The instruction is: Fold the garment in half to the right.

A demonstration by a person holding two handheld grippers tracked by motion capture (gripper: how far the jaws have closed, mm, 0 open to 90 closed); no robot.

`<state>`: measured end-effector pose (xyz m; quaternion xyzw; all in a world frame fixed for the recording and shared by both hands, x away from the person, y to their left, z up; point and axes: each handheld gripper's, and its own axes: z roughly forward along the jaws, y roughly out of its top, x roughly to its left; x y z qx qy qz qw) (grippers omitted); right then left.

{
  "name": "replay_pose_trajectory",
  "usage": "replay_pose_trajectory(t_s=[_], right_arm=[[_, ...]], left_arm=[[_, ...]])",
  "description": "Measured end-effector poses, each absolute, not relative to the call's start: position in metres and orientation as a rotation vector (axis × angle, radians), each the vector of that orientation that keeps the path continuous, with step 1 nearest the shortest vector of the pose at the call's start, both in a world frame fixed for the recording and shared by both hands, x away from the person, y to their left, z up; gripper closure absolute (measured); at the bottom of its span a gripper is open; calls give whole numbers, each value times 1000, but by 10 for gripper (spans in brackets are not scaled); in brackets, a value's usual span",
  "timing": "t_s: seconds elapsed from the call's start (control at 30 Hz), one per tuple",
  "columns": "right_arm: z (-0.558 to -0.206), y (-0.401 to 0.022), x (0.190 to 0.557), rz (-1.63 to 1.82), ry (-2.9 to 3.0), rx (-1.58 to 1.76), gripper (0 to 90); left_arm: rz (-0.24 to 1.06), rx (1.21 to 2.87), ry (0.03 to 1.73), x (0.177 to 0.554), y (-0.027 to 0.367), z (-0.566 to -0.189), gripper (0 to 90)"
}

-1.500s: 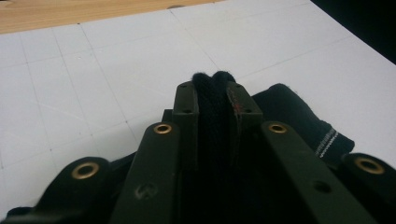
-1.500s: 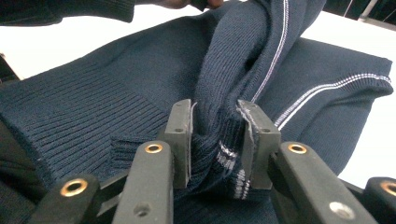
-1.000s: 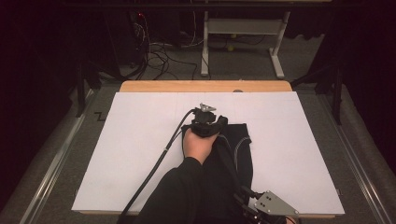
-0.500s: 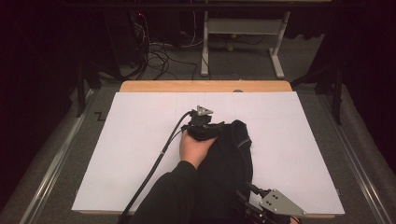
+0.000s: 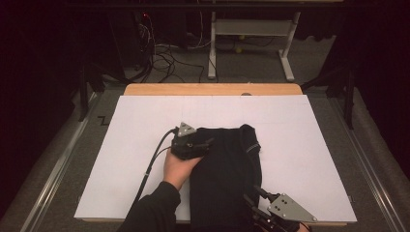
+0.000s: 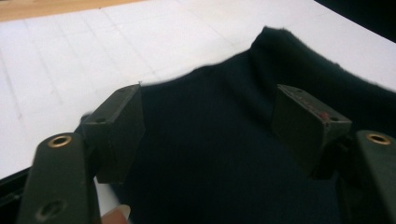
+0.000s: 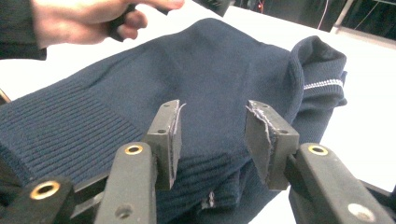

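The left tongs (image 5: 207, 143) are spread, their jaws having just been opening; in the left gripper view the dark sweater (image 6: 224, 154) lies below and between the pads (image 6: 306, 126), which are not pressed on it. The right tongs (image 7: 212, 140) are seen at the near edge of the table, their jaws parted over a bunched ribbed hem; whether the cloth is pinched cannot be told.

The sweater (image 5: 227, 179) is laid as a narrow folded strip from the table's middle to its near edge, right of centre. A lengthwise fold is judged done and just let go; shortening and tidying of the strip are judged left.

The table (image 5: 309, 145) is covered in white, with a wooden strip (image 5: 212, 89) along its far edge. Beyond it, cables (image 5: 164, 55) and a desk frame (image 5: 251, 34) stand on a grey floor in a dark room.
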<state>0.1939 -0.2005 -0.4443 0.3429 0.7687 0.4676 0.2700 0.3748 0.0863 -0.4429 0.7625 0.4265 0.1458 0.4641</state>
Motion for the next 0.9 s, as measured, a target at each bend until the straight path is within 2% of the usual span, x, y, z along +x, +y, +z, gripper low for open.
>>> replay_pose_trajectory(t_s=[0.27,0.43,0.53,0.73,0.9], right_arm=[[-440,-197,200,1266,2055,930,582],[-436,-196,219,1261,2050,942,618],[-436,-196,238,1245,2048,967,665],[-438,-196,282,1138,2085,1010,868],[-448,-199,307,1028,2101,1063,893]], left_arm=[[394,1873,1046,350,131,-454,166],[416,1874,1052,336,163,-457,121],[433,1850,1054,326,182,-459,111],[464,1848,1064,310,211,-464,72],[463,1847,1056,298,225,-470,50]])
